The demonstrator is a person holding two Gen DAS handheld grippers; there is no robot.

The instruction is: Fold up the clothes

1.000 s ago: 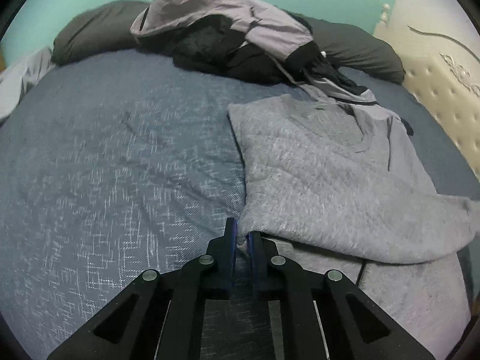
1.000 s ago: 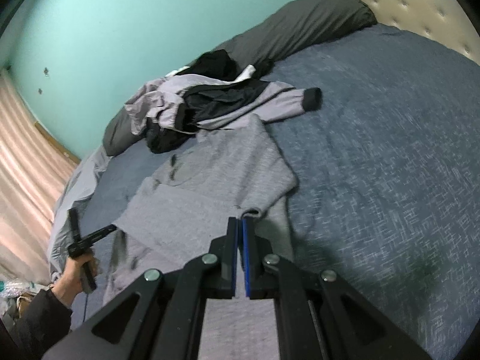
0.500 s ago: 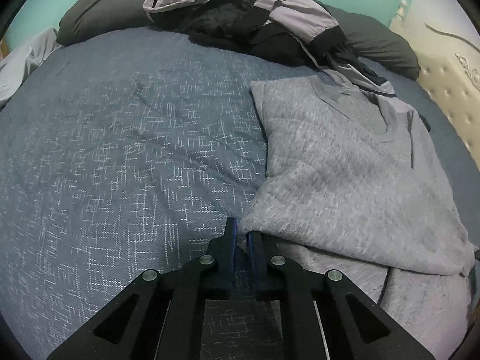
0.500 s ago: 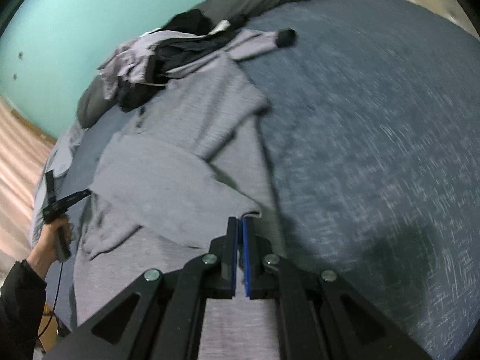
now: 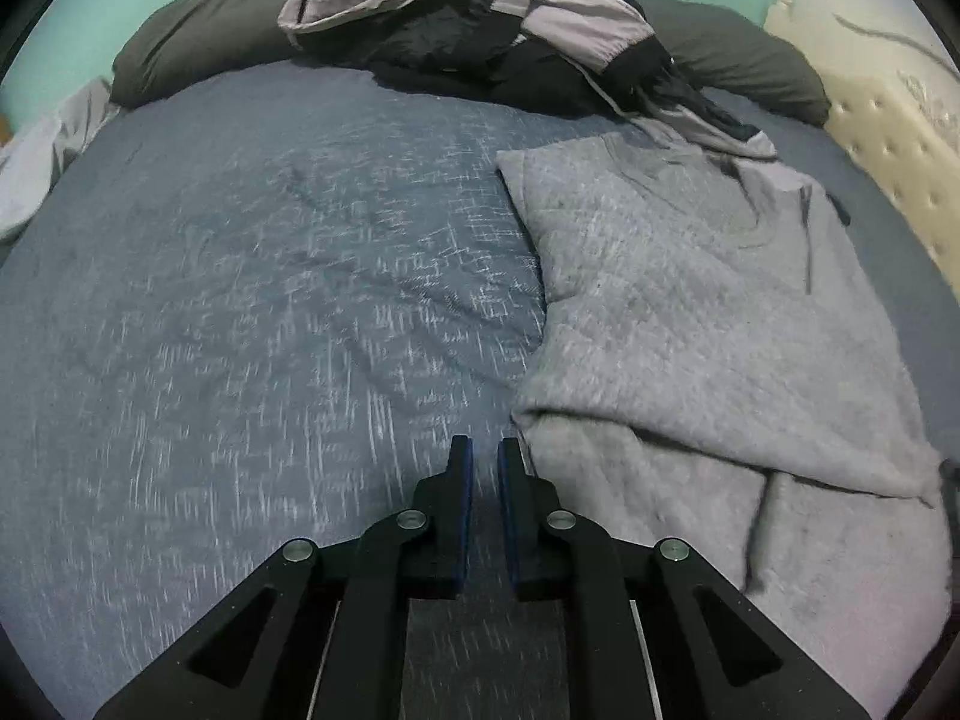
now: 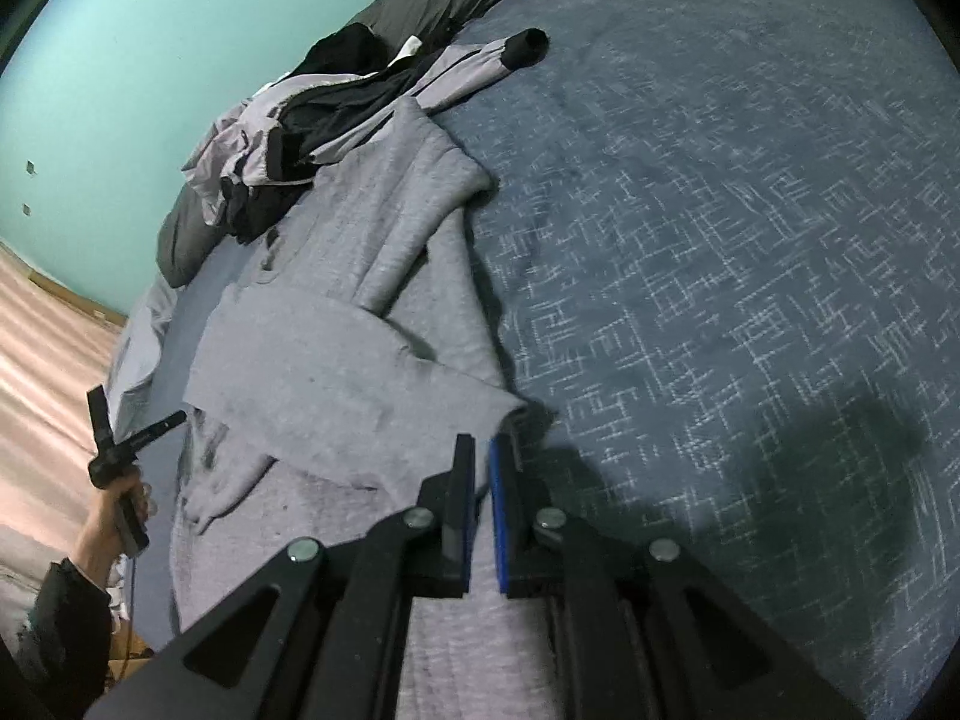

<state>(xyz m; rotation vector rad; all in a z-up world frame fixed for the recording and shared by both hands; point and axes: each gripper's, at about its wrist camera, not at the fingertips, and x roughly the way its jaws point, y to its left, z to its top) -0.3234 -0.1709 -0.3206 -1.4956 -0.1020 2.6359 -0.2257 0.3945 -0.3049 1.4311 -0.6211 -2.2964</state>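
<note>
Left wrist view: left claw (image 5: 485, 450) slightly apart, holding nothing | right claw (image 6: 480, 447) same, maybe | gray sweater (image 5: 690, 330) on bed (image 5: 240, 300), soft, floppy | grab bottom hem corners

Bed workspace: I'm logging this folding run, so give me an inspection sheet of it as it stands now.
Surface: blue patterned bedspread, wrinkled.
Job's things: grey sweater lies flat, both sleeves folded across the body; cuff just ahead of the right gripper.
Clutter: lilac and black jacket heaped near the dark pillows; its sleeve trails past the sweater's shoulder.
Grippers: left gripper slightly open, empty, beside the sweater's edge; right gripper slightly open, nothing between its fingers.
Cables: thin cord hangs below the left hand.
Surroundings: teal wall, cream tufted headboard.
</note>
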